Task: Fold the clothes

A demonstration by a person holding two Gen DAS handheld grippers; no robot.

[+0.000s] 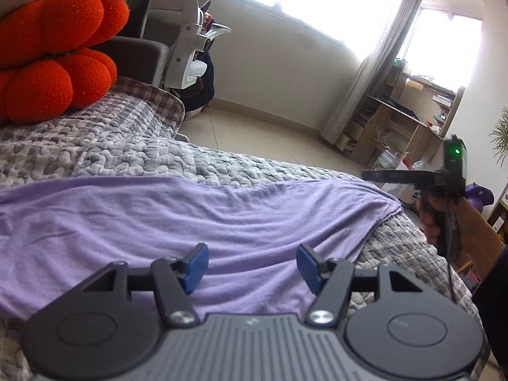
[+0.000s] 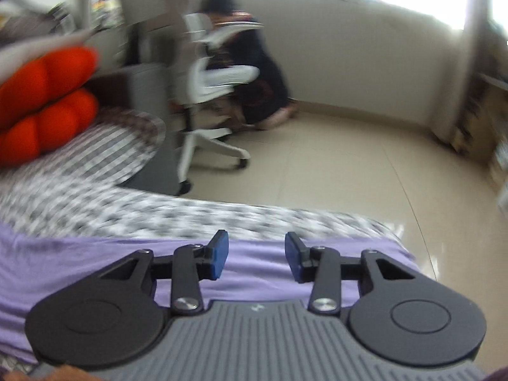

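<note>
A purple garment [image 1: 203, 222] lies spread, wrinkled, across a grey quilted bed [image 1: 127, 155]. Left gripper [image 1: 252, 268] and right gripper [image 2: 256, 258] hover above it, jaws wide apart, holding nothing. Whichever edge is pinched next, take a single layer.

spread across the quilt [image 1: 133, 158] on a bed — a garment [image 1: 190, 216]; stacked cushions [image 1: 54, 60] at far left, office chair [image 1: 190, 44] behind them, shelving [image 1: 403, 120] far right, beyond the bed.

Black linkage arms, silver screws; blue-padded fingers [image 1: 197, 266] (ribbed grey housing behind); dark sleeve [image 1: 490, 301].
</note>
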